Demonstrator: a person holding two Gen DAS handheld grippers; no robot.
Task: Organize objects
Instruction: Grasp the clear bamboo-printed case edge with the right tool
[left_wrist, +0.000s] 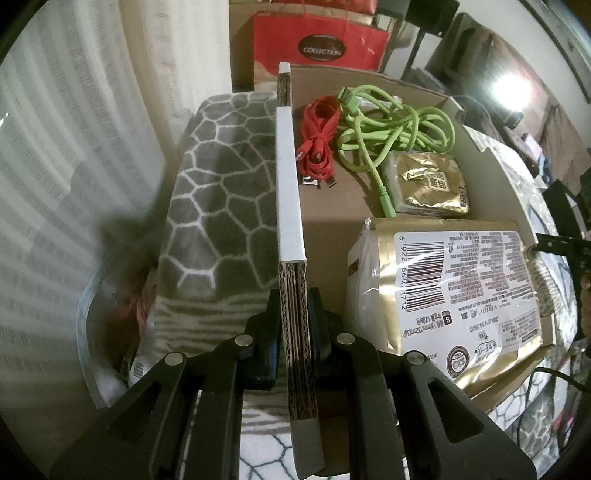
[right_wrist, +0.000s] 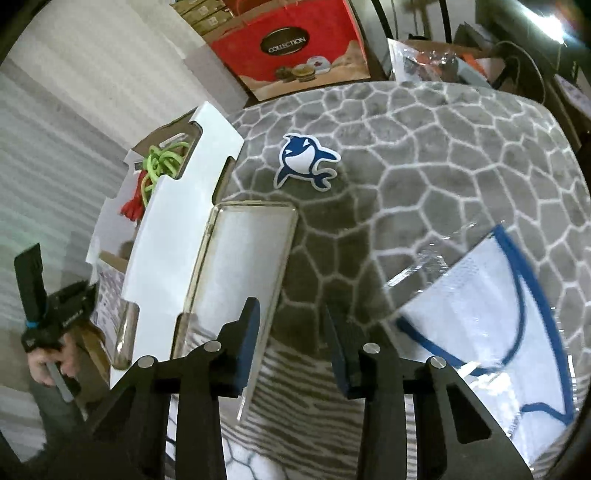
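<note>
Clamping the box wall (left_wrist: 291, 184), left fingers (left_wrist: 275, 325) (right fingers (right_wrist: 248, 332) spread, empty).

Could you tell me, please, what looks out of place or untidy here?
The green cable lies in a loose tangle inside the cardboard box, unlike the bundled red cable; the whale sticker sits outside on the blanket.

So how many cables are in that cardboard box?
2. A red cable lies coiled by the box wall the left gripper pinches; a green cable sprawls beside it. Others may hide under the packets.
</note>
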